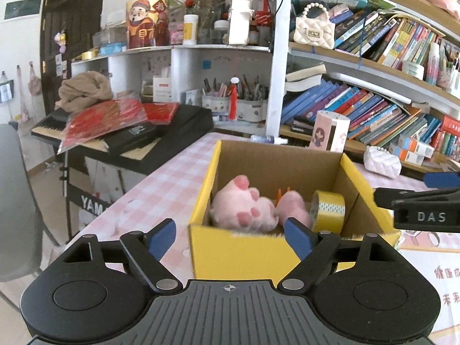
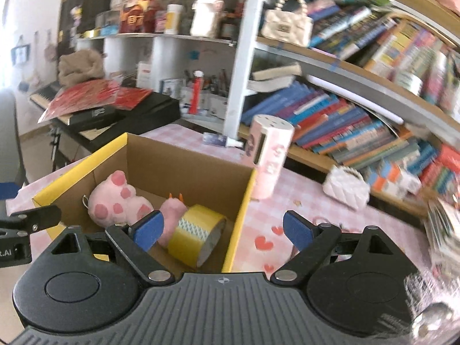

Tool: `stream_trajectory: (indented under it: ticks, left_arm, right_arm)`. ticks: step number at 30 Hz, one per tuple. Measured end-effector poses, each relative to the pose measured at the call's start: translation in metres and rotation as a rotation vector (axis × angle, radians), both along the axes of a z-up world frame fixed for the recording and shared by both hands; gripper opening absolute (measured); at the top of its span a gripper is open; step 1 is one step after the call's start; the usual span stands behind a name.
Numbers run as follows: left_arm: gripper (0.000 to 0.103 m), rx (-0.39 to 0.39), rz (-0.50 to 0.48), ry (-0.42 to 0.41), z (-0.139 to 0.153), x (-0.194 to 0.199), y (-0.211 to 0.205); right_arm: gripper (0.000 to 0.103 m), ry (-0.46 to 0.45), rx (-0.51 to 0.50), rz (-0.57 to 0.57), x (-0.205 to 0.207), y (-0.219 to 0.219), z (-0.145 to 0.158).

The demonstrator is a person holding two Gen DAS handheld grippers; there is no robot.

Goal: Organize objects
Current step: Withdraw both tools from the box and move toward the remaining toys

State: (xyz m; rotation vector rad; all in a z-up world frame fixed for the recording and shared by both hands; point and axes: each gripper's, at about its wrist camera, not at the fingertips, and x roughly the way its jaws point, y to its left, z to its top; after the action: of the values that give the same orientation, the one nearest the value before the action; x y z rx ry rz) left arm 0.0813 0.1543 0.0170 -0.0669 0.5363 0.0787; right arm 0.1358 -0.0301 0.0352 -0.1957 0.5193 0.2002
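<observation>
A yellow cardboard box (image 1: 244, 253) (image 2: 244, 201) stands open on the pink checked table. Inside lie a pink plush toy (image 1: 244, 207) (image 2: 115, 201) and a roll of yellow tape (image 1: 329, 211) (image 2: 195, 233). My left gripper (image 1: 230, 238) is open and empty, straddling the box's near-left corner. My right gripper (image 2: 222, 233) is open and empty over the box's right wall; it also shows at the right edge of the left wrist view (image 1: 417, 207). The left gripper shows at the left edge of the right wrist view (image 2: 26, 224).
A pink cylindrical holder (image 1: 330, 132) (image 2: 267, 155) stands behind the box. A white quilted purse (image 1: 382, 162) (image 2: 346, 187) lies right of it. Bookshelves (image 1: 359, 109) run along the back. A keyboard piled with red packets (image 1: 115, 126) sits left. A grey chair (image 1: 14, 201) is far left.
</observation>
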Motion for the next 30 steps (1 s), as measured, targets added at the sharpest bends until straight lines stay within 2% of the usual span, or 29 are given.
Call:
stream_trajectory:
  ticks: [7,15,30]
  left_arm:
    - [0.087,0.010,0.010,0.039,-0.006,-0.031,0.005]
    - [0.089,0.028,0.023,0.055,-0.008,-0.063,0.011]
    - [0.092,0.024,-0.002,0.106,-0.019,-0.097,0.013]
  right_arm:
    - [0.090,0.033,0.042,-0.062,-0.042,0.001,-0.012]
    - [0.090,0.079,0.043,-0.086,-0.084,0.011,-0.029]
    - [0.091,0.130,0.031,-0.081,-0.129,0.023,-0.043]
